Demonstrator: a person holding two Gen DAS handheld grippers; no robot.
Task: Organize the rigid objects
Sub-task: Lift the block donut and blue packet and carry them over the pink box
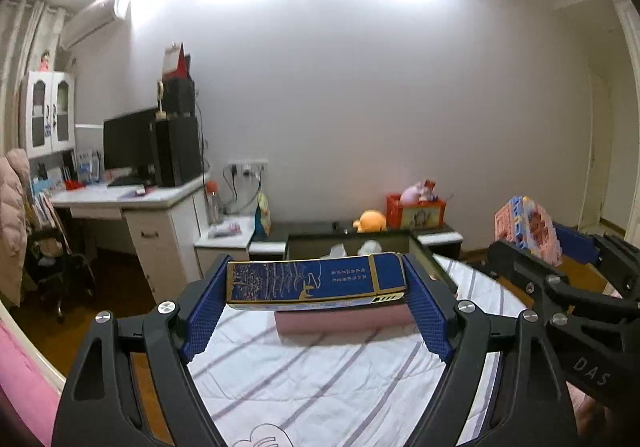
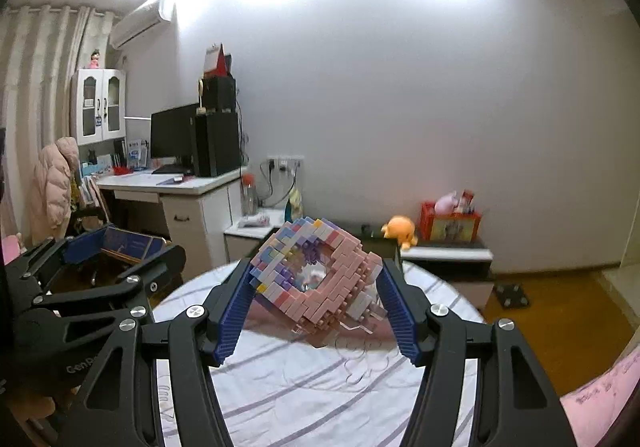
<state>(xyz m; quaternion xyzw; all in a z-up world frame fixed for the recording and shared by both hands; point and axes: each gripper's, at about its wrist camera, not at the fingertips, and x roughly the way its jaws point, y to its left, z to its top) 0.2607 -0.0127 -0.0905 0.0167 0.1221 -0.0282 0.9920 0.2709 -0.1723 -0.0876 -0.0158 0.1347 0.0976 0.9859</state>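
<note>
My left gripper [image 1: 316, 283] is shut on a flat dark blue box [image 1: 312, 281] with gold line art, held crosswise between its blue pads above the striped bed [image 1: 320, 379]. A pink block [image 1: 344, 323] shows just under the box; I cannot tell if it lies on the bed. My right gripper [image 2: 316, 279] is shut on a pink and pastel brick-built ring model [image 2: 316, 271], tilted, lifted over the bed [image 2: 300, 387]. The right gripper and its model [image 1: 528, 231] appear at the right of the left wrist view; the left gripper with the box [image 2: 124, 243] shows at the left of the right wrist view.
A white desk [image 1: 120, 199] with a monitor and black computer tower stands at the left wall. A low dark cabinet [image 1: 344, 239] beyond the bed carries an orange plush toy [image 1: 370, 221] and a red crate [image 1: 416, 211]. Wooden floor [image 2: 560, 307] lies to the right.
</note>
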